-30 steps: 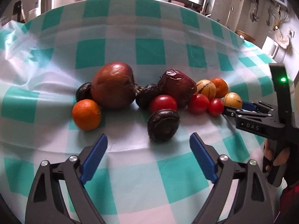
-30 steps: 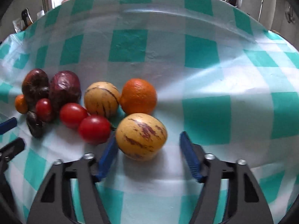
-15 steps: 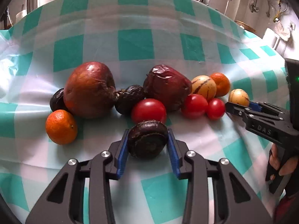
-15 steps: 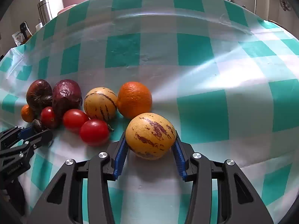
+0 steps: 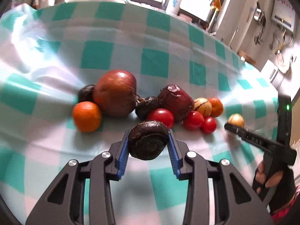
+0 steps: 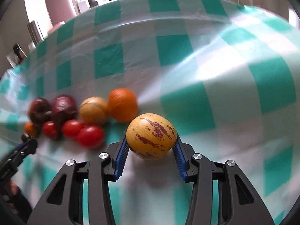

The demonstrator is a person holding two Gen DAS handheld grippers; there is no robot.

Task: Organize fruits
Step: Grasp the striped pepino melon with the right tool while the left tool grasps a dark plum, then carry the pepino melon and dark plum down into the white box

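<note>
My left gripper [image 5: 148, 133] is shut on a dark wrinkled round fruit [image 5: 148, 145], held just in front of the fruit pile on the green-and-white checked cloth [image 5: 97, 56]. In the right wrist view my right gripper [image 6: 150, 139] is shut on a yellow fruit with purple streaks [image 6: 151, 131], both blue pads pressing its sides. That same yellow fruit [image 5: 236, 119] shows at the tip of the right gripper [image 5: 231, 127] at the right of the left wrist view. The left gripper [image 6: 28, 143] appears blurred at the far left of the right wrist view.
The pile holds a large red-brown fruit [image 5: 116, 92], a tangerine [image 5: 86, 116], a wrinkled dark red fruit [image 5: 175, 102], three tomatoes [image 5: 161, 115], a second streaked yellow fruit [image 5: 202, 106], another orange [image 5: 216, 107] and two dark fruits [image 5: 146, 105]. A person's hand [image 5: 266, 176] holds the right gripper.
Both grippers closed: the left on the dark wrinkled fruit, the right on the streaked yellow fruit. The yellow fruit has since moved right, away from the orange, and the dark fruit sits raised.
</note>
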